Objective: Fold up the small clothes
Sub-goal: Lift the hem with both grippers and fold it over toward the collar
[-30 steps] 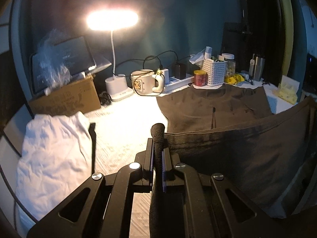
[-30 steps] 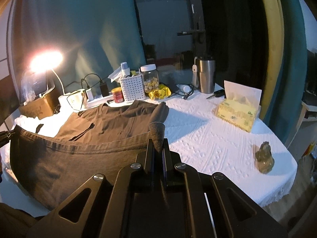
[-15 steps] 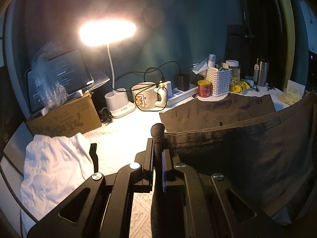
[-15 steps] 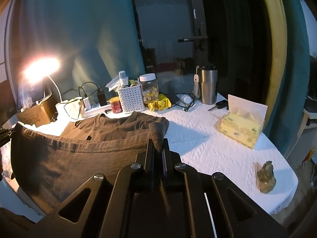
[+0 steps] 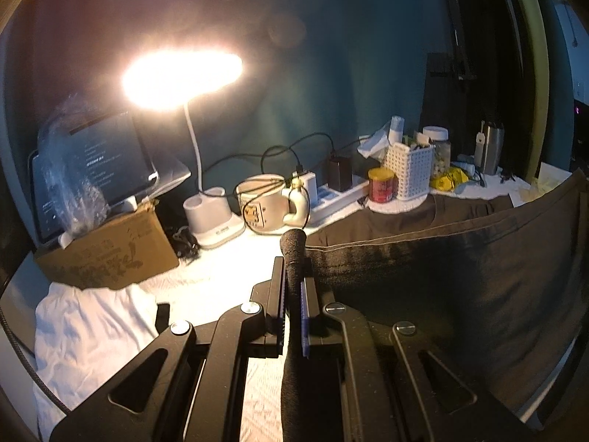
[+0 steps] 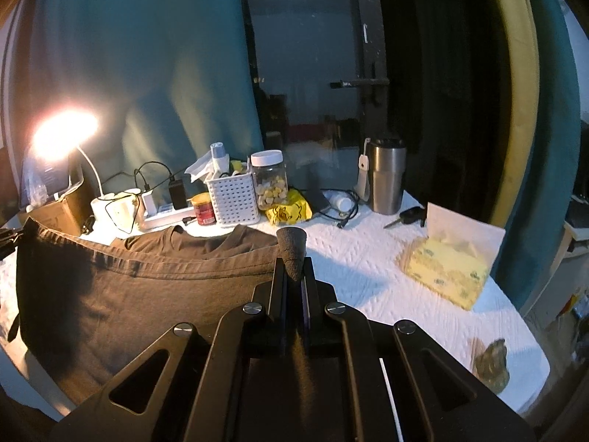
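Where the dark T-shirt (image 6: 154,294) hangs off the table's near edge, its lower part is cut off; its far part lies on the white tablecloth (image 6: 368,258). The left gripper (image 5: 293,283) and right gripper (image 6: 293,283) are each clamped on a hem corner. The hem is raised higher than a second ago. Only the left view shows the white cloth (image 5: 88,331); only the right, the tissue box (image 6: 447,272).

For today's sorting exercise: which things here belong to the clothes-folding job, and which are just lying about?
Part of the job:
- dark brown cotton T-shirt, hem pinched at both corners
- left gripper
- right gripper
- crumpled white garment, possibly next

Lying about:
- lit white desk lamp
- cream ceramic mug
- white perforated basket
- steel tumbler
- yellow tissue box
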`<state>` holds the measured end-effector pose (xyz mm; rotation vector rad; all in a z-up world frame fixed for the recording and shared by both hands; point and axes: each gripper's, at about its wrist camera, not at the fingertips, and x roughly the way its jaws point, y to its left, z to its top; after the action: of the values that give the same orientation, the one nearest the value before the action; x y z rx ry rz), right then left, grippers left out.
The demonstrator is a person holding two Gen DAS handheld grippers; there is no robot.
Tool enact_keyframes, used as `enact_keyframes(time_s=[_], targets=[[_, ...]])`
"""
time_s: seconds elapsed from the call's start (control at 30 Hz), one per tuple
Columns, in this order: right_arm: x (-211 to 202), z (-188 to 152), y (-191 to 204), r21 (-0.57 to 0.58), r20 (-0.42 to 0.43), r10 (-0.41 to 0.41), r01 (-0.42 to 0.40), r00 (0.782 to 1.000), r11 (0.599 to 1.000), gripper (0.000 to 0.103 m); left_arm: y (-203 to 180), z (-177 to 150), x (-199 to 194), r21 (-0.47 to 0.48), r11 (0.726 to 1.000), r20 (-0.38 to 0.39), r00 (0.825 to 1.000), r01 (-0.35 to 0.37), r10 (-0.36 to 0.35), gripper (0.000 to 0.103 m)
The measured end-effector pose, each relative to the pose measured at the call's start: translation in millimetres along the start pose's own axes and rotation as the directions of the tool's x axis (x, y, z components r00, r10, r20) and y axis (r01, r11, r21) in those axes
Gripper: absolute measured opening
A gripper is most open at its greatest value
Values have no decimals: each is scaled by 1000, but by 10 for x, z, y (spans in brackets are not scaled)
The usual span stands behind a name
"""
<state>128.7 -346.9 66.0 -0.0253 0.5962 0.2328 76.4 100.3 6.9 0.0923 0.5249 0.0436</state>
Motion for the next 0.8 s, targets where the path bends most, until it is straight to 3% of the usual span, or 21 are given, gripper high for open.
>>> enact_keyframes(time_s=[0.2, 0.8], targets=[[175, 134, -21, -10, 14, 5, -4, 1000, 1000, 7, -22, 150, 143, 7, 1000, 22, 1000, 22, -22, 5], [960, 477, -160, -59, -8, 9, -10, 1000, 998, 7, 78, 425, 807, 23, 999, 18, 999, -38, 38, 5]])
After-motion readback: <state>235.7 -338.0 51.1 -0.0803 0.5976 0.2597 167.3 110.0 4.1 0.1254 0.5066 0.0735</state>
